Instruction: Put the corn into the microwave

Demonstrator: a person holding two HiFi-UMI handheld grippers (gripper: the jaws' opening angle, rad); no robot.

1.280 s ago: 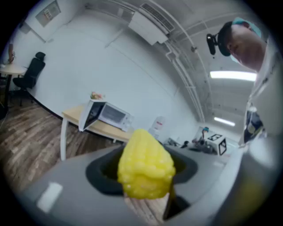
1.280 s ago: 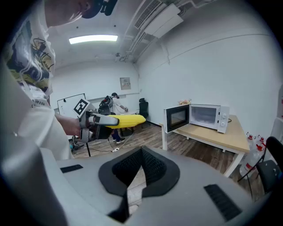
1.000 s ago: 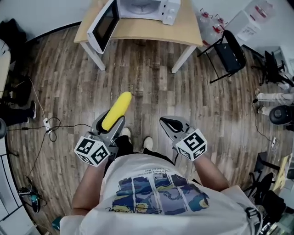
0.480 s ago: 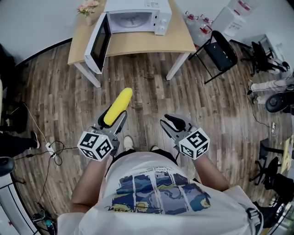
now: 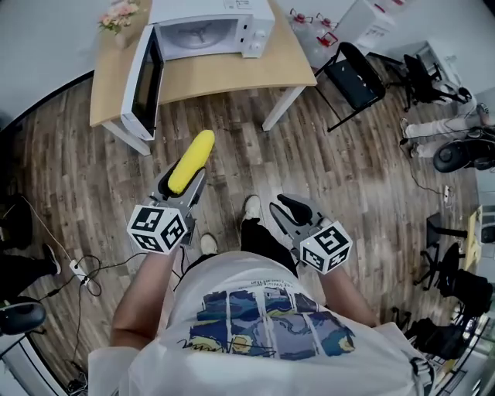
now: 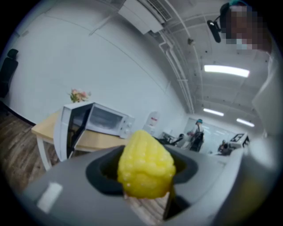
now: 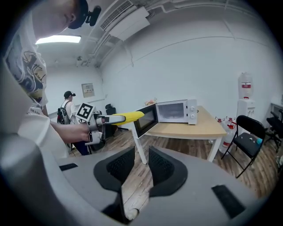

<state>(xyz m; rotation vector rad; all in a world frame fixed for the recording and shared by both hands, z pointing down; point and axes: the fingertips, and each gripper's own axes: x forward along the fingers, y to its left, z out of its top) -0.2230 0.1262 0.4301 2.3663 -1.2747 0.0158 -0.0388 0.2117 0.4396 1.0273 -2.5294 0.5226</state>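
The corn (image 5: 191,161) is clamped lengthwise in your left gripper (image 5: 184,179). Its yellow tip sticks out past the jaws and points up toward the table (image 5: 224,71). In the left gripper view the jaws press on the cob (image 6: 146,163) from both sides. It hangs in the air over the wooden floor (image 5: 232,147), short of the table's front edge and not yet in the microwave (image 5: 207,32).

Your left forearm reaches forward from your side. The gripper is close to level, with its marker cube (image 5: 158,229) at the rear near your hand.

Your right gripper (image 5: 288,210) is held closer to your body, beside your right hip, and tips forward and somewhat down. Its jaws are opening. The right gripper view shows the two dark pads (image 7: 120,167) apart with only floor between them.

The microwave sits at the table's far edge, with its door (image 5: 145,82) swung open toward the front left corner. A small bunch of flowers (image 5: 117,15) stands at the far left corner. A black folding chair (image 5: 353,76) is just off the table's right end.
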